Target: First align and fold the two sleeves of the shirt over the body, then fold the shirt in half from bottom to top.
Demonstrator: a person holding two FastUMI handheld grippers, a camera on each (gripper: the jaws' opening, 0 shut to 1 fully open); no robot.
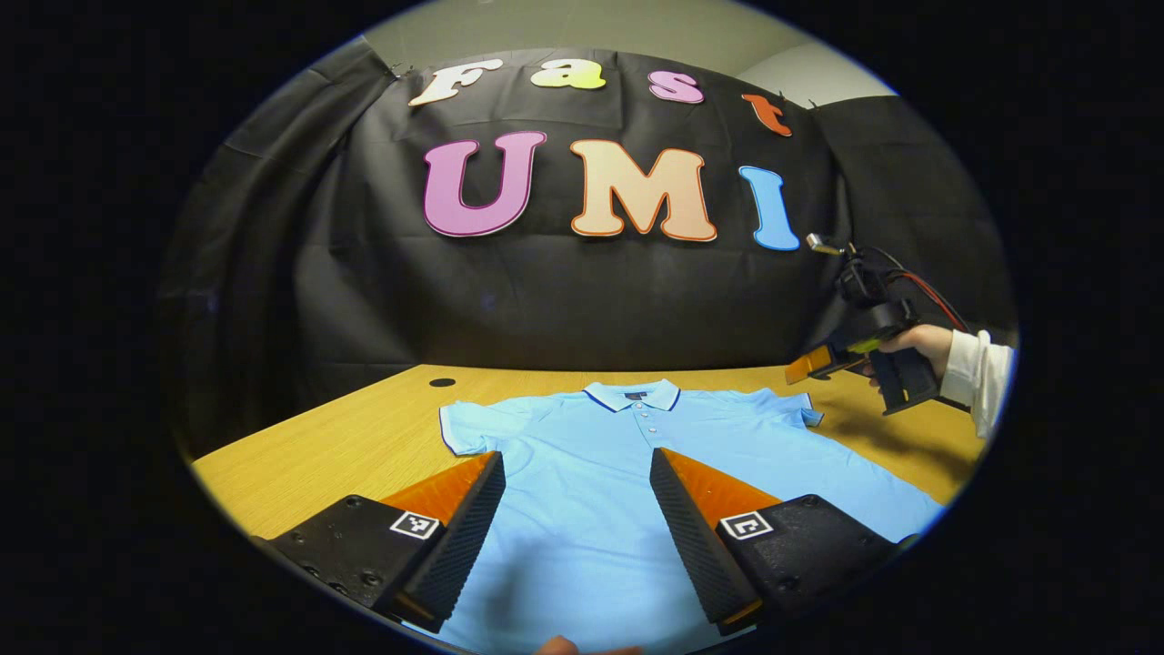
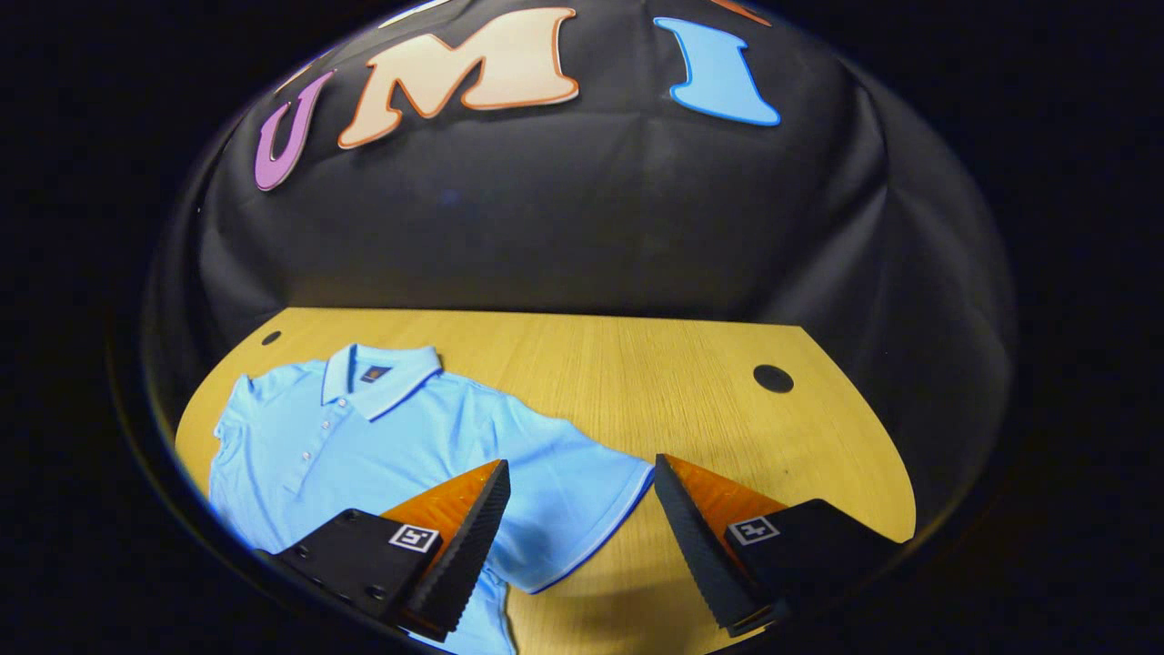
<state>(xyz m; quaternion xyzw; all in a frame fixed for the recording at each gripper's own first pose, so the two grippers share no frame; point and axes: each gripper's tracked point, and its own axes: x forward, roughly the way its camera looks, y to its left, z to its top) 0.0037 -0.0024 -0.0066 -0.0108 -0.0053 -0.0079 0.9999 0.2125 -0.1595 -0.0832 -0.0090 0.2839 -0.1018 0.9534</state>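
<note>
- Shirt (image 1: 582,509) flat on table (image 1: 364,437), sleeves unfolded.
- Left gripper (image 1: 577,473) wide, empty, frame bottom; right gripper (image 2: 582,482) wide over sleeve (image 2: 582,509).
- Risk: pinch catches one layer or drags fabric, so sleeve folds crooked.

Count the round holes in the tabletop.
2. One hole sits near the table's back edge on the bare wood past the shirt's sleeve; the other hole sits at the back corner beyond the collar. The shirt may hide more.

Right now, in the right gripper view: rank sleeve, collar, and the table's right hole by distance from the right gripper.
1. Sleeve: between the right gripper's fingers, just ahead.
2. Collar: far left, toward the back of the shirt.
3. Right hole: right, on the table; too close to the collar to call firmly.
</note>
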